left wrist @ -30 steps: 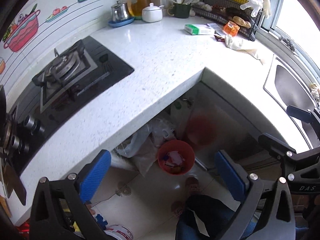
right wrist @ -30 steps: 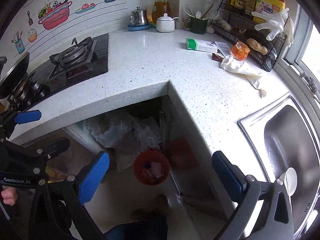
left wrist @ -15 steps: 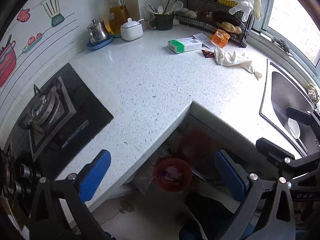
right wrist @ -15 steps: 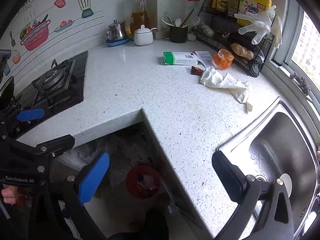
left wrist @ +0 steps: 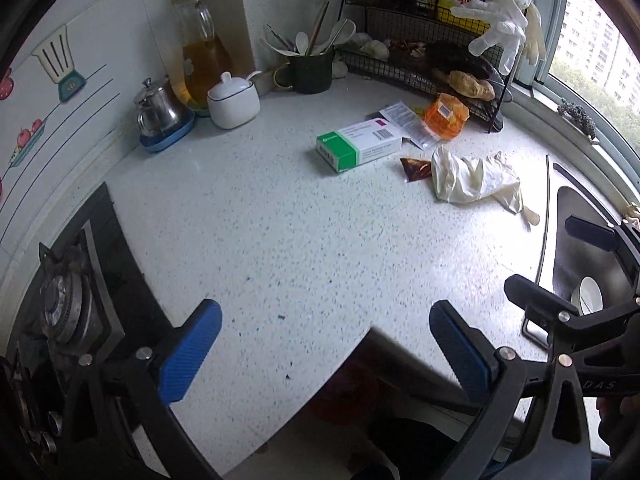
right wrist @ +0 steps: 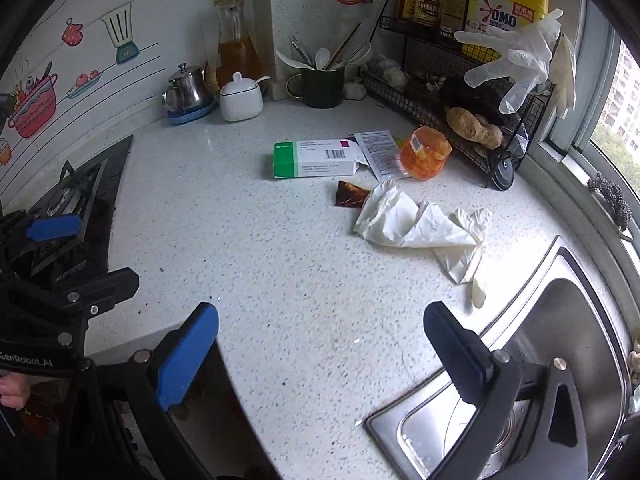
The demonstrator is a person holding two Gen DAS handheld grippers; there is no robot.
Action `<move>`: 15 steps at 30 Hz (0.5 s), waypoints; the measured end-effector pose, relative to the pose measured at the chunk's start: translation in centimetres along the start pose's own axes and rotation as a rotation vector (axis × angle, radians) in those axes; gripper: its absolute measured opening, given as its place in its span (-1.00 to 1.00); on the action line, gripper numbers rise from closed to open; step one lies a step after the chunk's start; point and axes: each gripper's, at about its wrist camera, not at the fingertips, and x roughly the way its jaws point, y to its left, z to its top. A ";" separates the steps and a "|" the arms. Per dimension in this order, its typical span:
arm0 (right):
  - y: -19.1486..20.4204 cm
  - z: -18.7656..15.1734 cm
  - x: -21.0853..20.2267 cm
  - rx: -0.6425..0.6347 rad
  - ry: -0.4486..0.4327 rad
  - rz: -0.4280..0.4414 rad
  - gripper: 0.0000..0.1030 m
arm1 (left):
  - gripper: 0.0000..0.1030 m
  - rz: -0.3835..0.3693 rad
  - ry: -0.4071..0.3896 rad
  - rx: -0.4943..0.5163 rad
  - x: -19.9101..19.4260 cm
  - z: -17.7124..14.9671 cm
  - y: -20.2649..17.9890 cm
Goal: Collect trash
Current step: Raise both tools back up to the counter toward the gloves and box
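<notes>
Trash lies at the back of the white speckled counter (left wrist: 280, 240): a green-and-white box (left wrist: 358, 148) (right wrist: 314, 159), a printed leaflet (right wrist: 376, 152), an orange wrapper (left wrist: 446, 116) (right wrist: 424, 153), a small dark red sachet (left wrist: 416, 168) (right wrist: 351, 194) and crumpled white gloves (left wrist: 472, 178) (right wrist: 416, 228). My left gripper (left wrist: 324, 344) hovers open and empty over the counter's near corner. My right gripper (right wrist: 320, 344) is open and empty too, above the counter beside the sink, well short of the gloves.
A gas hob (left wrist: 68, 304) sits at the left, a steel sink (right wrist: 540, 360) at the right. Along the back stand a kettle (left wrist: 158, 110), oil jar (left wrist: 202, 56), white pot (left wrist: 234, 96), utensil mug (left wrist: 312, 68) and wire rack (right wrist: 460, 92) with bottles and hanging gloves.
Both grippers have risen and swung forward from over the red bin on the floor to above the counter; the trash items now sit much nearer. Both stayed open.
</notes>
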 end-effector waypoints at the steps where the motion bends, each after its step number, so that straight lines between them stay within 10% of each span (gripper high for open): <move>1: -0.6 0.5 0.2 0.005 -0.003 0.002 0.99 | 0.99 -0.003 -0.003 0.004 0.3 0.8 -0.3; 15: -5.8 5.2 4.2 0.133 0.023 -0.057 0.99 | 0.99 -0.011 0.027 0.157 6.3 10.1 -2.5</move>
